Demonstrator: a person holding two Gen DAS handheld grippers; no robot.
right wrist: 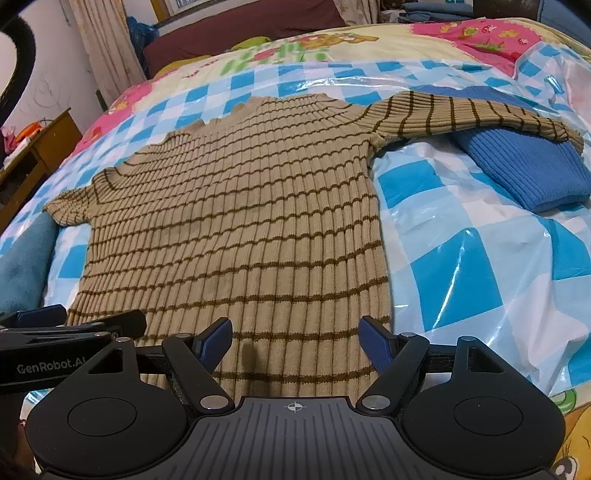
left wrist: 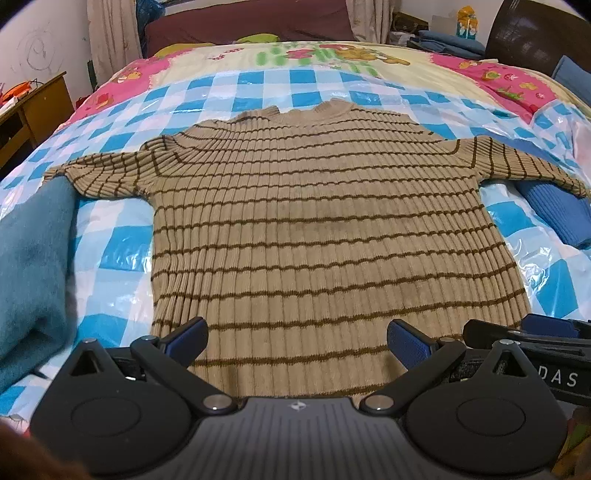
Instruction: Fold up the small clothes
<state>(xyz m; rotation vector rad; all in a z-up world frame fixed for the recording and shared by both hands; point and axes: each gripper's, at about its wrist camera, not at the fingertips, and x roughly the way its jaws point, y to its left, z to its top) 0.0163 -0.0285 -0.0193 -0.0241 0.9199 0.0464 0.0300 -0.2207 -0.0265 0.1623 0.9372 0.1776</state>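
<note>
Sweater (left wrist: pixel 295 221), tan ribbed knit with thin dark brown stripes, lies spread flat on its body in the middle of the bed, neck away from the cameras, hem nearest, both sleeves stretched out sideways. Under it is a blue-and-white checked plastic sheet (left wrist: pixel 122 254), glossy and wrinkled, which covers a cartoon-print bedspread (left wrist: pixel 332 51). The sweater's right sleeve end lies over a folded blue knit garment (right wrist: pixel 524 170); the left sleeve end touches a teal fleece cloth (left wrist: pixel 33 258) bunched at the left edge.

The left gripper (left wrist: pixel 297 338) hovers over the hem, jaws spread wide, with nothing between its blue pads (left wrist: pixel 408 341). The right gripper (right wrist: pixel 295 341) sits just beside it over the hem's right part, likewise wide apart and holding nothing; its right pad is near the sweater's side edge.

Beyond the bed stand a wooden desk (left wrist: pixel 33 107) at left, a curtain (left wrist: pixel 114 33), and a dark red headboard (left wrist: pixel 251 20).
</note>
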